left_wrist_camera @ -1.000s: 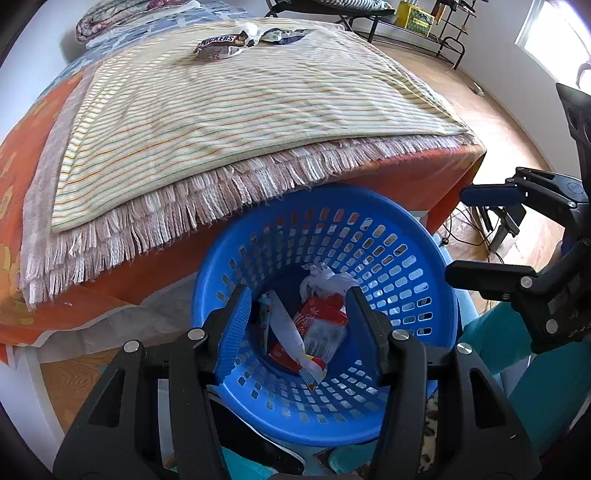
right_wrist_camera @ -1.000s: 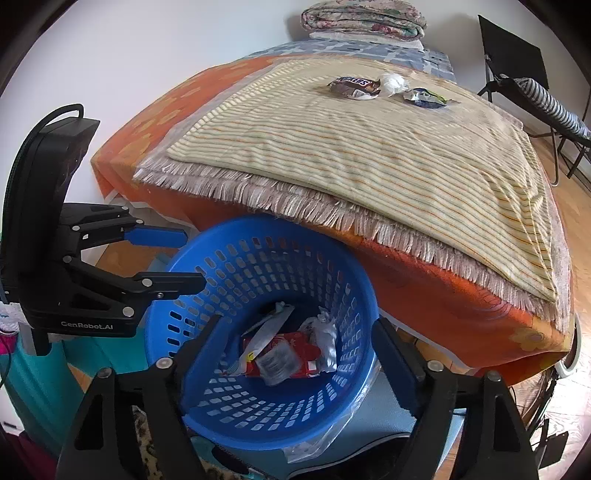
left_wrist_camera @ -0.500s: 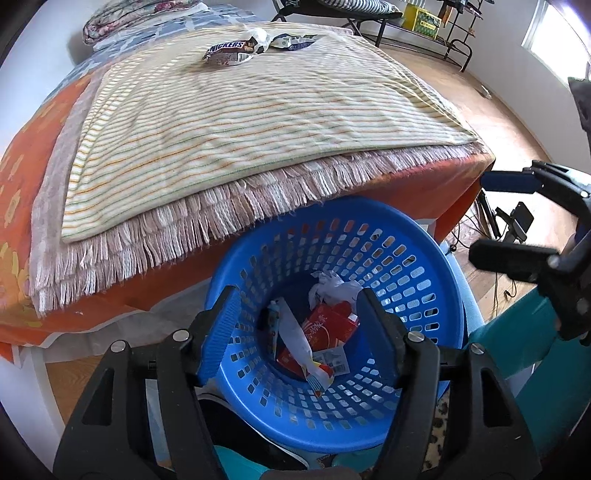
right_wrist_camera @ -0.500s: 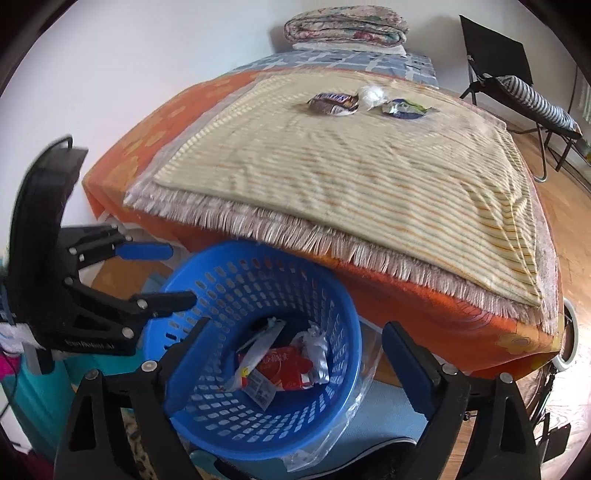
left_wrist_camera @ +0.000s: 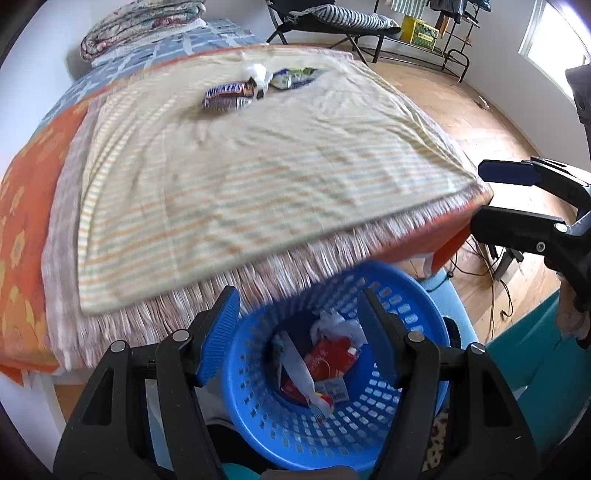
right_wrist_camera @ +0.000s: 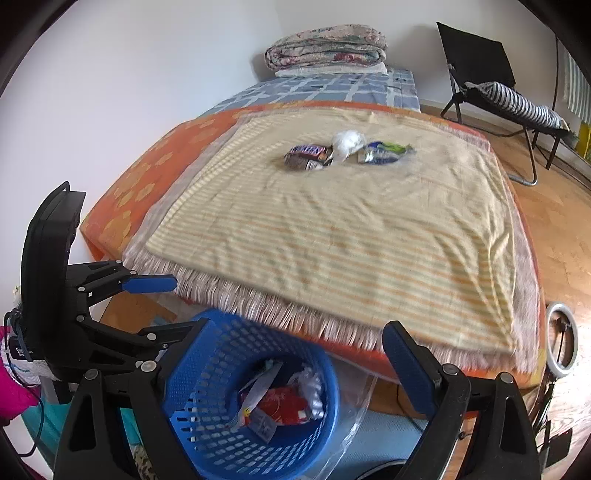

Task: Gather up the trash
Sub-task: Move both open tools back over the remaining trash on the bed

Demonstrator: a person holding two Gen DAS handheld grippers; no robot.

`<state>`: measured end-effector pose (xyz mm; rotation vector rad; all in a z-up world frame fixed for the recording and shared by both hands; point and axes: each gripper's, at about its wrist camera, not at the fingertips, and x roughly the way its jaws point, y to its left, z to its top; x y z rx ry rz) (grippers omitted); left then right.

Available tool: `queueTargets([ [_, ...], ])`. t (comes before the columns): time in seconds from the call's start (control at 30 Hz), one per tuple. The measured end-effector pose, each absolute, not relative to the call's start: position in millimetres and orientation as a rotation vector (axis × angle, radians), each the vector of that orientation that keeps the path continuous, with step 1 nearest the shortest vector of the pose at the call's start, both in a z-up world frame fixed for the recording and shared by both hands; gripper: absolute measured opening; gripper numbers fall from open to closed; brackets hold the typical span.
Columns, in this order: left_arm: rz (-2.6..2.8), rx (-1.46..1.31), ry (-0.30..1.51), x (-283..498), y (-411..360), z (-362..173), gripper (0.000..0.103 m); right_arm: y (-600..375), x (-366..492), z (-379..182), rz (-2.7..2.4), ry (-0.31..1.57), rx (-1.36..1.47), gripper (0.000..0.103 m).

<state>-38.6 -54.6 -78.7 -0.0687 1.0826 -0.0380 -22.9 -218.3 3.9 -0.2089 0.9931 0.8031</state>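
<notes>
Covering most of the bed (right_wrist_camera: 122,218) is a striped, fringed blanket (right_wrist_camera: 351,236), with an orange sheet under it and wooden floor to the side. 3 pieces of trash lie together far up the blanket: a Snickers wrapper (right_wrist_camera: 308,156), a crumpled white wad (right_wrist_camera: 347,142) touching it, and a blue-green wrapper (right_wrist_camera: 384,152) just beside. At the foot of the bed stands a blue perforated basket (left_wrist_camera: 424,310) already holding a red packet (left_wrist_camera: 330,360) and white scraps.

Only the right wrist view shows the folded quilt stack's front and a ring light (right_wrist_camera: 561,345) on the floor; the left view alone catches the window and a yellow crate (left_wrist_camera: 419,31).

Both tongs hang above the basket — the left gripper (left_wrist_camera: 299,332) moderately apart, the right gripper (right_wrist_camera: 295,354) wider — each holding nothing.
</notes>
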Motion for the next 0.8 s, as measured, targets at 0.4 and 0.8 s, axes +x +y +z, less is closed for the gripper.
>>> queueTargets([
  [0.4, -0.041, -0.016, 0.995, 15.5, -35.5, -48.9, 0.068, -209.7, 40.6, 30.7, 0.766, 0.952, -0.183, 0.093],
  [0.8, -0.077, -0.011, 0.961, 79.5, -14.3, -43.6, 0.068, -204.9, 137.0, 31.9, 0.728, 0.963, -0.016, 0.093],
])
